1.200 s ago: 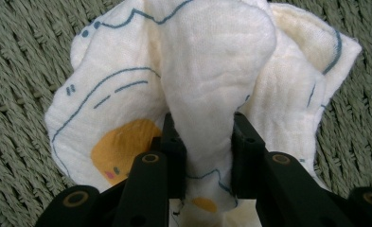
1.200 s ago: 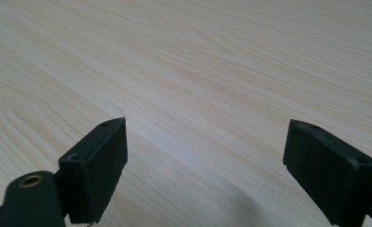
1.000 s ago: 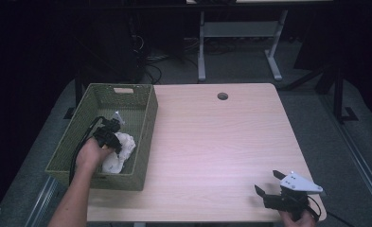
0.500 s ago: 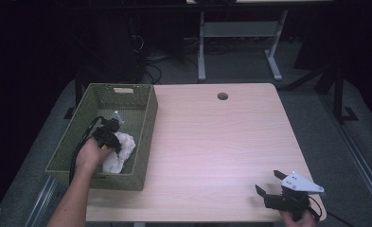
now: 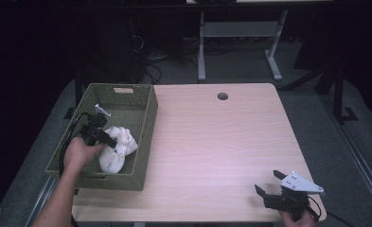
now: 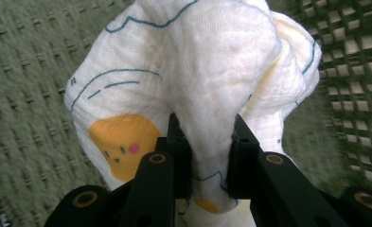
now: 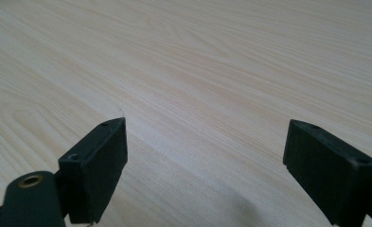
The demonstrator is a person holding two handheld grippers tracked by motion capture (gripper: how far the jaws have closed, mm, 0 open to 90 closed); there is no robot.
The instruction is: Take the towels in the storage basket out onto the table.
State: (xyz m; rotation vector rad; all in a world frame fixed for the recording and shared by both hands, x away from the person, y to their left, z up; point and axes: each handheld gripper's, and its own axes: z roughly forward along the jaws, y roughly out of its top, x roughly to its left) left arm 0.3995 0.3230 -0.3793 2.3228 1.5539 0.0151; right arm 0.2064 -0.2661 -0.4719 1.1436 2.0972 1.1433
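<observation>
Far left on the high view: green woven basket [image 5: 141, 142] on the left edge of the light wooden table [image 5: 212, 142], hanging partly over the table's side. Inside it, left hand [image 5: 79, 153] with the left gripper [image 5: 109, 141] pressed into a white cloth [image 5: 115, 149]. Against a second ago, hardly any change here: same hand, same spot in the near half of the basket, cloth bunched in much the same heap against the basket's right wall.

From the left gripper view: jaws pinched on a raised fold of the cloth [image 6: 198, 85], fabric squeezed between the two black pads and bulging above them. Blue line drawing and a yellow cartoon face printed on the cloth. Green weave of the basket [image 6: 32, 94] behind and on both sides.

Middle of the table: bare wood, with a small round cable hole [image 5: 222, 96] near the far edge.

Far right, near corner of the table: right gripper [image 5: 267, 184] in the right hand [image 5: 297, 218], grey three-cornered plate on top, jaws pointing left. Same place and pose as half a second ago. From the right gripper view: jaws spread wide, nothing between them, bare table [image 7: 198, 71] underneath.
</observation>
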